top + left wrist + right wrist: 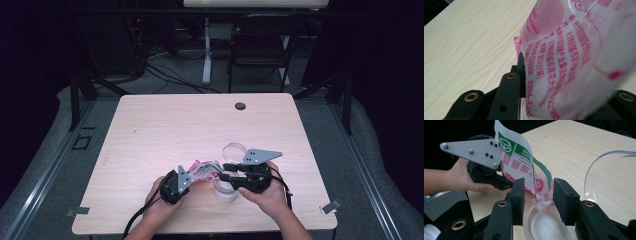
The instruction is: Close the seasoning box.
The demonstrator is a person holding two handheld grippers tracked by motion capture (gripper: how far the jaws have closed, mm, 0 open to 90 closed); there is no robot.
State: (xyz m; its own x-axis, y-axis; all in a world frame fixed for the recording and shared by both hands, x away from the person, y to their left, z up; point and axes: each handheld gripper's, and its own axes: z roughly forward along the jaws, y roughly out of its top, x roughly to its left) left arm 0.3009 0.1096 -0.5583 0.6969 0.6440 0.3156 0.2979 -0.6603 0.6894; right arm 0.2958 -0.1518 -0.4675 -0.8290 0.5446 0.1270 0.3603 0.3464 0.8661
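On the wooden surface [165,125], near the person's edge, the left gripper [192,176] holds a pink, white and green printed bag [202,170]; in the left gripper view the bag [574,62] lies pressed between the black fingers [509,92], so they are closed on it. The bag is lifted and tilted, and its lower corner [541,200] hangs into the mouth of a clear round container [544,225] that has white grains inside. The right gripper [537,195] stands just over this container with the bag's corner between its fingers [517,195], but they are apart and do not press on it. A clear round lid [609,177] lies on the surface just beside the container [225,190]. The left hand [464,178] is wrapped around its gripper.
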